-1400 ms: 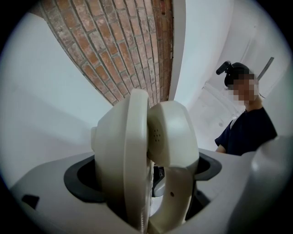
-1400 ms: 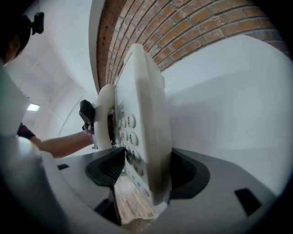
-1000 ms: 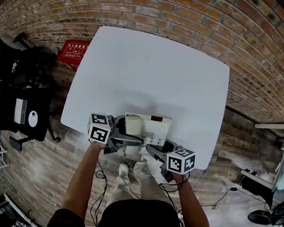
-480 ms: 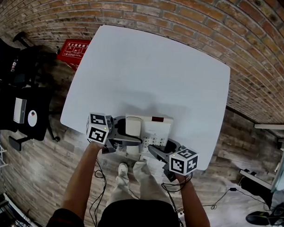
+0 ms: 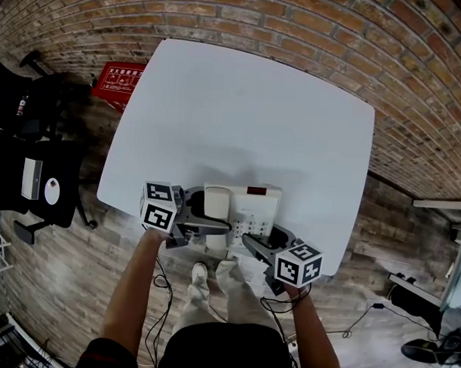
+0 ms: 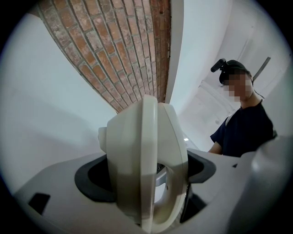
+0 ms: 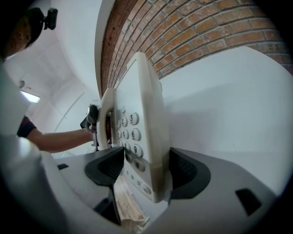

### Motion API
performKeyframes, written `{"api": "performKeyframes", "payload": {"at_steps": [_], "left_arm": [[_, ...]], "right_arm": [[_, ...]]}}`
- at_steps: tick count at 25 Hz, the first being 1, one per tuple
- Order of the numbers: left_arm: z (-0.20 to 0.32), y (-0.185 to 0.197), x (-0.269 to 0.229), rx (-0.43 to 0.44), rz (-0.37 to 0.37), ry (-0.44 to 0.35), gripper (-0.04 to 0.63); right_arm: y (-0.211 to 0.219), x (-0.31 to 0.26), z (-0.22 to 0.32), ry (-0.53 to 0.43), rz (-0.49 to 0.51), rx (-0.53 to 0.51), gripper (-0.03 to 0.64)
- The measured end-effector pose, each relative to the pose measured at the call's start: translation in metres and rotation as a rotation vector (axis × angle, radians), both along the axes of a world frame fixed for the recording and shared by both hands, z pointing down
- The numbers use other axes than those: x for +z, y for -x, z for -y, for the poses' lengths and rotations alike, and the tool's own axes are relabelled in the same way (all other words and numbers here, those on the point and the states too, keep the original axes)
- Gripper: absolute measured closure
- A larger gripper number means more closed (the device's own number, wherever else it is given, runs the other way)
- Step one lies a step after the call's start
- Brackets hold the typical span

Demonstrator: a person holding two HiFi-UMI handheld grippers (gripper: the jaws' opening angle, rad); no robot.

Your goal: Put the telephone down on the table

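A cream telephone (image 5: 242, 208) with a keypad sits at the near edge of the white table (image 5: 240, 112); I cannot tell whether it rests on the top. My left gripper (image 5: 203, 215) holds its left end. In the left gripper view the handset (image 6: 146, 169) fills the gap between the pads, and these jaws have just been closing onto it. My right gripper (image 5: 268, 238) is shut on the front right edge. In the right gripper view the keypad side (image 7: 139, 123) stands pinched between both pads (image 7: 187, 171).
Brick-patterned floor surrounds the table. A red sign (image 5: 119, 81) lies on the floor at the far left, and a black chair (image 5: 34, 173) stands at the left. The person's legs and shoes (image 5: 201, 275) are just below the table's near edge, with cables (image 5: 162, 305) beside them.
The right gripper's marker cube has drifted slightly toward the near right. The telephone and the left gripper keep their place.
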State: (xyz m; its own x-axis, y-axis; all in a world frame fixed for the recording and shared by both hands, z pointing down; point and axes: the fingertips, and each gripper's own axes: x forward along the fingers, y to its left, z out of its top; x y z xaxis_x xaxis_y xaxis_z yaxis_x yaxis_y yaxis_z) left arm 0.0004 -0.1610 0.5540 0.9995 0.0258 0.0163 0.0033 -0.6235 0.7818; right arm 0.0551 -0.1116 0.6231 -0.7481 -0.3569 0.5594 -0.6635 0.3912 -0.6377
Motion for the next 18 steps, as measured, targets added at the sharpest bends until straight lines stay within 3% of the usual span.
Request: {"api": "performKeyframes", "payload": {"at_steps": [7,12,18], "left_arm": [[-0.001,-0.003,0.003,0.026,0.019,0.018,0.153],[0.006,0.003,0.004,-0.024,0.022,0.049,0.153],[0.011,0.006,0.006,-0.029,0.028,0.055,0.153]], "right_arm": [[-0.004,0.000,-0.002,-0.018,-0.016,0.040,0.330],[-0.018,-0.004,-0.007,-0.028,-0.021,0.075,0.330],[-0.036,-0.025,0.004,-0.159,-0.117,0.081,0.331]]}}
